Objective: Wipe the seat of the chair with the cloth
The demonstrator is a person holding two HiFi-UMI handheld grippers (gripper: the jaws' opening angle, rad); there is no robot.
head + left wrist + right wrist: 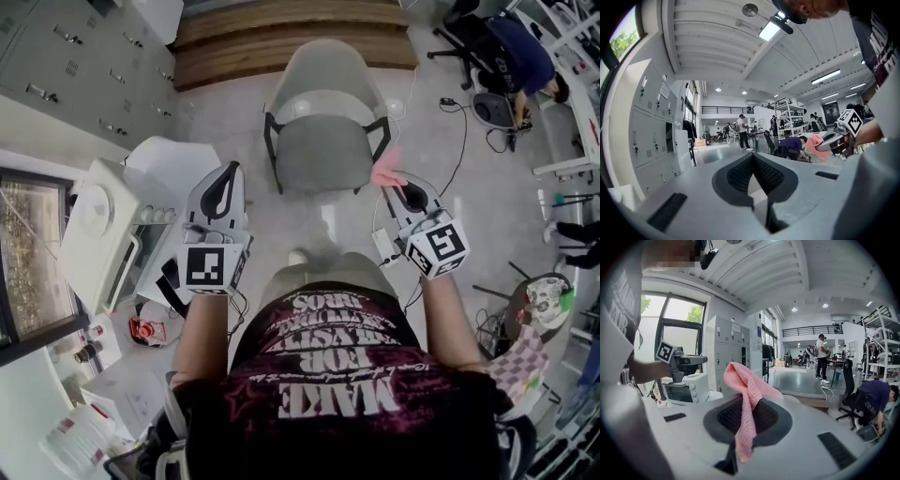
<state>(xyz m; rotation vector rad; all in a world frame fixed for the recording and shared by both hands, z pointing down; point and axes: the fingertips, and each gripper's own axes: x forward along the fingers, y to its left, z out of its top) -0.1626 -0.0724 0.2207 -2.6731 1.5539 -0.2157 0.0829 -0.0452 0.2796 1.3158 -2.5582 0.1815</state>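
The right gripper (403, 190) is clenched on a narrow fold of the pink cloth (749, 390). The left gripper (753, 161) is closed on nothing. Rubbed across the seat (323, 155), that fold could slip free. The cloth's long axis follows the jaws, and its loose end points toward the chair (323, 70), just beside the front corner.

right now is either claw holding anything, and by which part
The right claw pinches the pink cloth partway along, with loose ends above and below. The left claw is shut on nothing.
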